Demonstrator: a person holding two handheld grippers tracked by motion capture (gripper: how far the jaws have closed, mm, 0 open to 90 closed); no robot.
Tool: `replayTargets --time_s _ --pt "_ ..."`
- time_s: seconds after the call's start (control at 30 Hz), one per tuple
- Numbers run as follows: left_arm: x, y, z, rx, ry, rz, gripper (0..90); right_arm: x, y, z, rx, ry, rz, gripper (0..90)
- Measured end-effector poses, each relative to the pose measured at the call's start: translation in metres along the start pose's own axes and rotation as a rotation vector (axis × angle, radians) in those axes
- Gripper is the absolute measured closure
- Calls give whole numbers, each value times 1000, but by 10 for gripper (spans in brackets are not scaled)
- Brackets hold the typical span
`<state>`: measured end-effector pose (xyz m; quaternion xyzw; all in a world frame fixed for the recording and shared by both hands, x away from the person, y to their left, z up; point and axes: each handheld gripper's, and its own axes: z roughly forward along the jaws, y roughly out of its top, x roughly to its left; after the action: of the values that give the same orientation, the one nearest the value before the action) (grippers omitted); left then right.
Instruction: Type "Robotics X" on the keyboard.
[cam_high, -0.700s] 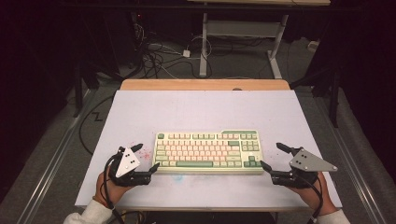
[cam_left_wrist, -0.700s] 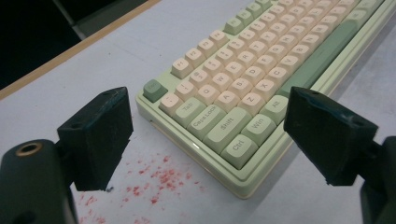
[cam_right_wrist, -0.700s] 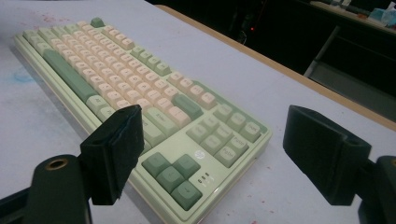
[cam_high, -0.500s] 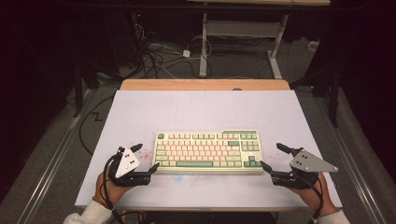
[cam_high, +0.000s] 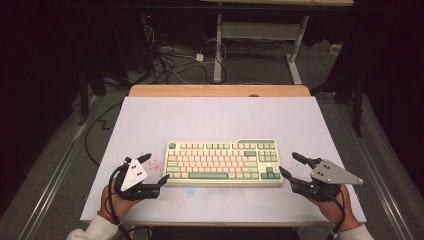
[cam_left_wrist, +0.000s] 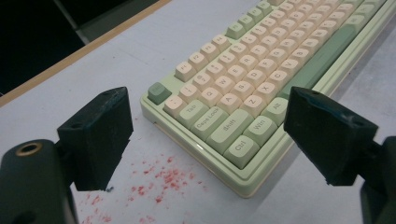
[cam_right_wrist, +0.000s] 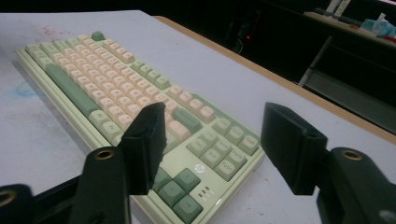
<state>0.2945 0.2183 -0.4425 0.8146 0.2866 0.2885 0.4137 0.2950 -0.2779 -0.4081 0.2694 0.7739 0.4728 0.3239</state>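
Both tongs, left tongs (cam_high: 151, 168) and right tongs (cam_high: 291, 165), gape beside a pale-green keyboard (cam_high: 223, 162) with cream, possibly pinkish, keys.

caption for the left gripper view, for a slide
Open left gripper framing the near-left corner of a green and cream keyboard, red specks on the table.

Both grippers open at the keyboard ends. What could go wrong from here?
1. The left gripper brackets the keyboard at its Ctrl corner; closing there may press keys instead of gripping the case.
2. The right gripper sits over the arrow-key end; uneven closing could skew or slide the keyboard across the table.
3. Red specks beside the left end may smear.
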Motion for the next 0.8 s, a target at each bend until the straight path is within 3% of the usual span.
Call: replayTargets --time_s 0.07,0.43,0.8 --pt "0 0 0 -1 2 -2 148 0 1 1 -6 2 -3 469" --pt "-1 0 2 5 -3 -2 149 4 7 10 45 55 -27 889" --pt "-2 1 7 20 -24 1 150 13 14 29 89 107 -37 900"
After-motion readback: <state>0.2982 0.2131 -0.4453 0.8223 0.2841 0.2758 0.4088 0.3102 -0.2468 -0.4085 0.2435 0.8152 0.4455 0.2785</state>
